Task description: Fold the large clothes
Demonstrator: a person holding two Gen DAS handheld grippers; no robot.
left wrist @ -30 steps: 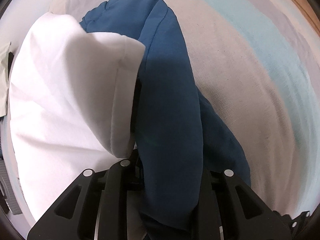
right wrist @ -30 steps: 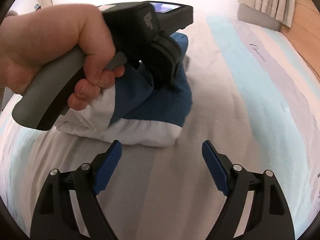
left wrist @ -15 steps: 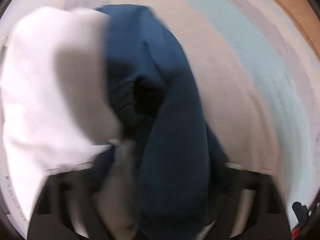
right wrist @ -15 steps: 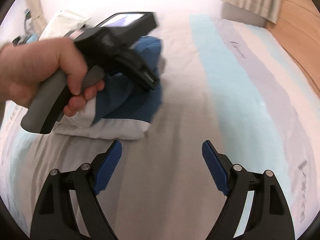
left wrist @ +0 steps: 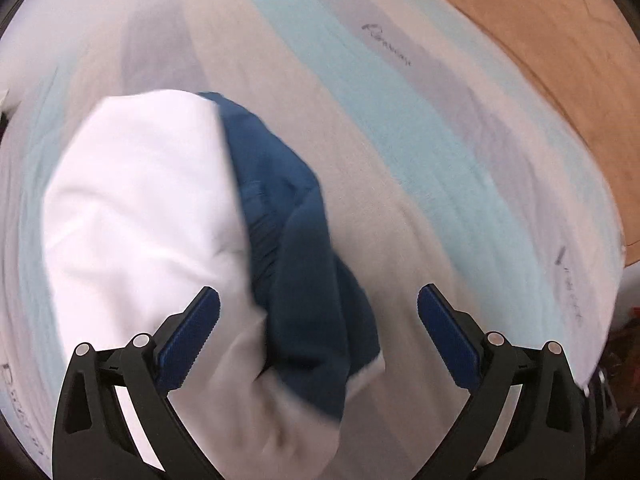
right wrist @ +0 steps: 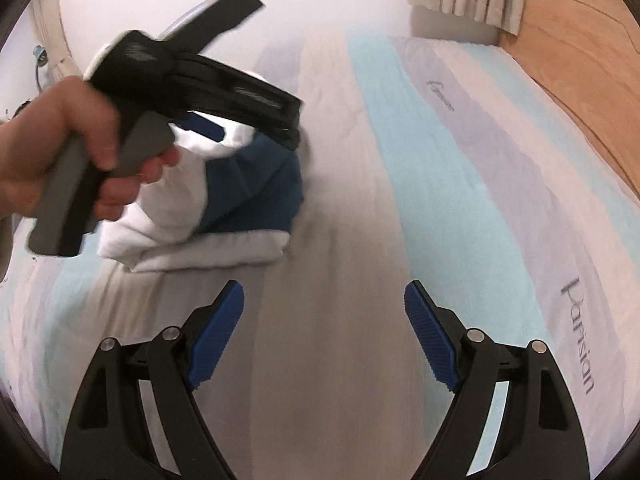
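while both grippers' fingers gape empty, the left gripper [left wrist: 319, 308] hovers over the folded garment [left wrist: 168, 216].

Left gripper [left wrist: 319, 320] and right gripper [right wrist: 324, 312], fingers spread wide.

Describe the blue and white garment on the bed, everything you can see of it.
The garment is soft cloth, white with a dark blue panel, folded into a thick, lumpy bundle lying on the striped bedsheet. A white layer shows along its bottom edge. The left gripper hangs open above it, gripping nothing; the right gripper is open, apart from it.
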